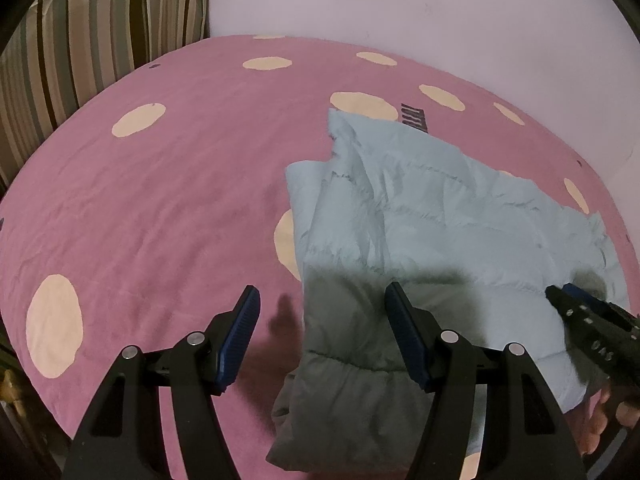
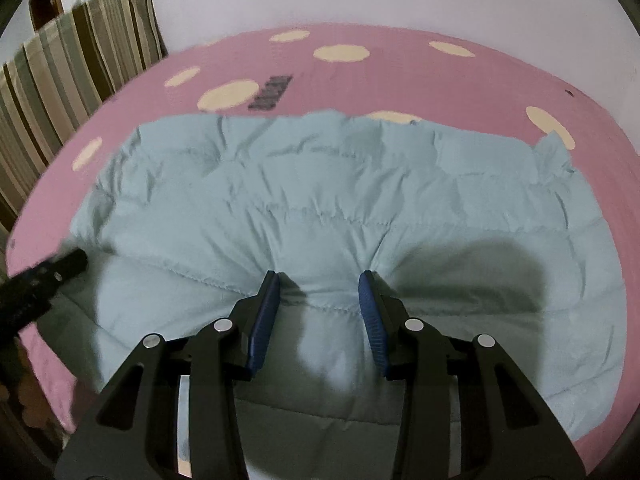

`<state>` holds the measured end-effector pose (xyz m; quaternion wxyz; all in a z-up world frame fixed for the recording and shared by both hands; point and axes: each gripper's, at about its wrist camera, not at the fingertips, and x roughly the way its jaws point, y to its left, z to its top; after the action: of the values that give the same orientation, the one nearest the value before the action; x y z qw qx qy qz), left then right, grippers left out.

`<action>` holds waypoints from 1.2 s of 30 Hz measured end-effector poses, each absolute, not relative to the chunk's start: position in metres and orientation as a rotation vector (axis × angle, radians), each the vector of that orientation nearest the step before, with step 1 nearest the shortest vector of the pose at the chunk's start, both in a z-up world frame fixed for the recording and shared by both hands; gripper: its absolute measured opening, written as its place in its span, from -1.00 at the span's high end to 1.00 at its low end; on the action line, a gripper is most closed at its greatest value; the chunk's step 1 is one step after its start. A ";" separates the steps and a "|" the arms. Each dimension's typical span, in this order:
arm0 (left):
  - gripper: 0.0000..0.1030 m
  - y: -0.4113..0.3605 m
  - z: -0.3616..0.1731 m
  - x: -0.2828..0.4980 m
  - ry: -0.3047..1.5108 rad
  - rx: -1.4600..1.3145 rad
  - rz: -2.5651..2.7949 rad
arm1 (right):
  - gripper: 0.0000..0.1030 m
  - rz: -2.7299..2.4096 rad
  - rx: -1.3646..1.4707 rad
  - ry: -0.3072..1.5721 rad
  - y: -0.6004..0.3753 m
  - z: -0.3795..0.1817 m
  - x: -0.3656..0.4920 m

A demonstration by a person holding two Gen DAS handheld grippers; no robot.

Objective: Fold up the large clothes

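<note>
pale blue quilted fabric is filling the right half of the left wrist view: a puffy jacket [image 1: 432,232] is lying on a pink bedspread [image 1: 168,200] with cream dots, already doubled over on itself, with a straight folded edge running along its left side and a loose flap sticking up toward the far end. the left gripper [image 1: 320,320] is hovering over the jacket's near left corner with its jaws spread wide; the left blue pad is hanging over bare bedspread, the right one over the shaded fabric, and nothing is being pinched between them. the right gripper [image 1: 576,300] is poking in from the right edge, low over the jacket, with part of a hand [image 1: 600,424] showing under it; its jaws are not readable from here. a striped cushion [image 1: 92,40] is standing at the far left against the wall.

blue jacket [image 2: 328,200] is spreading across nearly the whole right wrist view, lying as a broad, fairly flat bundle on the pink bedspread [image 2: 400,72]. the right gripper [image 2: 320,276] is pressing down into the padding near the near edge, jaws partly spread, with a ridge of fabric bulging up between the pads; whether the pads are actually squeezing it i cannot tell. the left gripper [image 2: 60,272] is showing as a dark tip at the left edge.

judging by this, at least one fold is already made, but the bundle is still wide and rumpled, so further folding and flattening seems to be left.
</note>
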<state>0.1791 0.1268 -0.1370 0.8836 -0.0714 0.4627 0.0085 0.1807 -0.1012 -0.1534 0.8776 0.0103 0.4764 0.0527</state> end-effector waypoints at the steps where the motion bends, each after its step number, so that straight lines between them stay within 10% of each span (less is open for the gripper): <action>1: -0.25 0.127 -0.138 0.180 0.965 -0.148 0.017 | 0.21 0.101 -0.005 1.001 -0.098 -0.157 0.181; 33: -0.40 0.107 -0.169 0.217 1.052 -0.170 -0.033 | 0.20 0.052 -0.100 0.987 -0.085 -0.178 0.182; 36: -0.18 0.103 -0.172 0.220 1.062 -0.155 -0.030 | 0.20 0.049 -0.102 0.983 -0.084 -0.178 0.182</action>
<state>0.2196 0.1029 -0.1722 0.8592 -0.0740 0.5060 -0.0141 0.1816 -0.0842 -0.1784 0.8801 -0.0489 0.4717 0.0236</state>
